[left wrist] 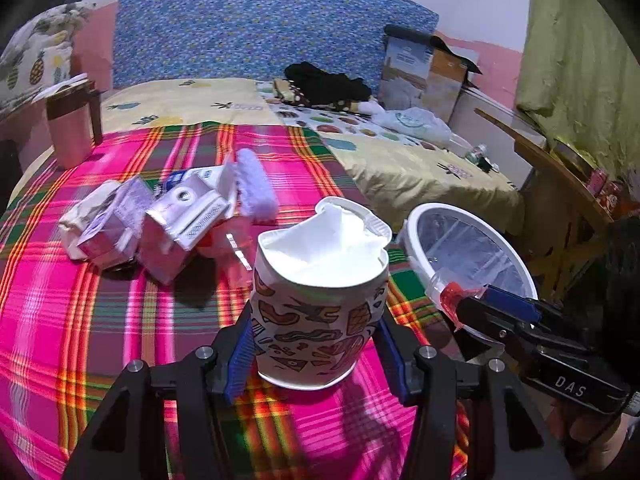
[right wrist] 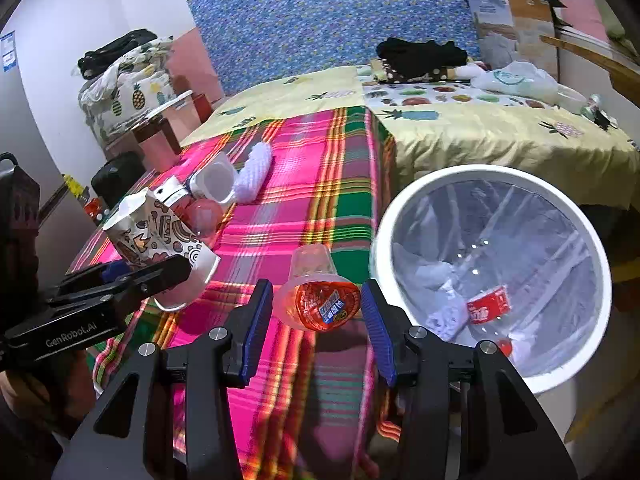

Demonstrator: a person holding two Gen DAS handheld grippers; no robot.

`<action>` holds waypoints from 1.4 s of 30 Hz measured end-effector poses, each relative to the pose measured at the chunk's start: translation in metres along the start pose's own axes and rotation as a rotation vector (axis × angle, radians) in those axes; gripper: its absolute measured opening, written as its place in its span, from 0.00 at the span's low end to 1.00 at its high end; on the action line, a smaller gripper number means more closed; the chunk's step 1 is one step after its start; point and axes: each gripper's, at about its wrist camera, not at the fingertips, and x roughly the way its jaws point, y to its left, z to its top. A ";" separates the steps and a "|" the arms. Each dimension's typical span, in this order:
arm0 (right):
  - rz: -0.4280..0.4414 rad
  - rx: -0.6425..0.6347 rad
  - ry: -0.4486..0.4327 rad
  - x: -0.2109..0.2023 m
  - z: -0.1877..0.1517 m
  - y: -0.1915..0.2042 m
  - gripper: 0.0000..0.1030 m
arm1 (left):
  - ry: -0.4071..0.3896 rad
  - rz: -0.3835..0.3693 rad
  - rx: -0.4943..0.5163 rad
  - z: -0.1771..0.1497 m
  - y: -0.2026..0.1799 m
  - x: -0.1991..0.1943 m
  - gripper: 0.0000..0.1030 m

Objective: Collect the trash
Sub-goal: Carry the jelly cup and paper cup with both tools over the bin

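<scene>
My left gripper (left wrist: 316, 330) is shut on a crumpled paper cup (left wrist: 320, 304) printed with doodles, its blue pads pressing both sides. The right wrist view shows that paper cup (right wrist: 160, 236) lifted off the pink plaid cloth (right wrist: 304, 184) in the left gripper (right wrist: 168, 266). My right gripper (right wrist: 316, 312) is shut on a clear plastic cup with a red foil lid (right wrist: 324, 304). It hangs just left of the white trash bin (right wrist: 384, 240). In the left wrist view the right gripper (left wrist: 456, 300) holds that plastic cup (left wrist: 448, 290) at the rim of the bin (left wrist: 416, 236).
Crumpled cartons (left wrist: 116, 224), a white fluffy piece (left wrist: 256, 188) and a clear tub (right wrist: 214, 178) lie on the plaid cloth. The bin's clear liner holds a red-labelled bottle (right wrist: 488, 304) and tissue. A yellow-sheeted bed (right wrist: 480, 132), a cardboard box (left wrist: 424, 76) and a wooden table (left wrist: 560, 184) stand beyond.
</scene>
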 end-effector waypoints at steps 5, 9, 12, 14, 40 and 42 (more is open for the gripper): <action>-0.031 0.026 -0.019 -0.009 -0.001 -0.013 0.46 | 0.007 -0.031 0.039 0.005 -0.020 0.007 0.53; -0.063 0.053 -0.033 -0.015 -0.002 -0.026 0.46 | 0.015 -0.064 0.074 0.011 -0.040 0.017 0.53; -0.092 0.074 -0.041 -0.021 -0.003 -0.038 0.46 | 0.021 -0.091 0.100 0.015 -0.054 0.024 0.53; -0.110 0.088 -0.044 -0.024 -0.005 -0.047 0.46 | 0.025 -0.108 0.119 0.017 -0.065 0.029 0.53; -0.239 0.193 0.018 -0.028 -0.021 -0.103 0.46 | 0.109 -0.230 0.268 0.021 -0.142 0.100 0.55; -0.243 0.191 0.015 -0.028 -0.021 -0.103 0.46 | 0.105 -0.227 0.268 0.021 -0.142 0.101 0.56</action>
